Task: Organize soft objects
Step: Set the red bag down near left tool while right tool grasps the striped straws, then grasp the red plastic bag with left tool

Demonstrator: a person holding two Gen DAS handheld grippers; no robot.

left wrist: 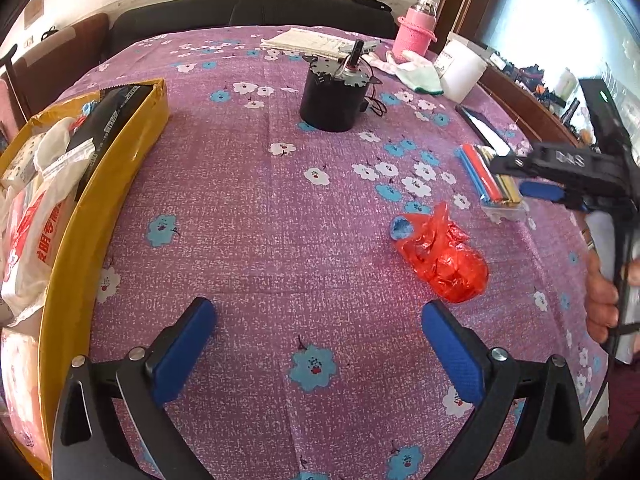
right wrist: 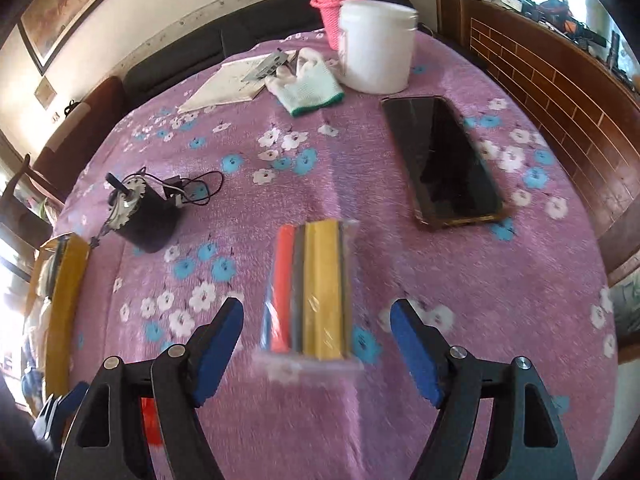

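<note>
While both jaws gape empty | crinkled red bag (left wrist: pixel 444 256) on cloth (left wrist: pixel 256 216) | clear-wrapped coloured strips (right wrist: pixel 310 292)

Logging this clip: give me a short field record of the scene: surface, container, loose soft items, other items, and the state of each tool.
surface: table under a purple floral cloth
container: yellow cardboard box at the table's left edge, already holding white plastic bags
loose soft items: crumpled red plastic bag; knit glove
other items: packet of coloured strips, phone, black motor, white tub, pink bottle
left tool: open, nothing between its fingers
right tool: open, over the near end of the packet
</note>
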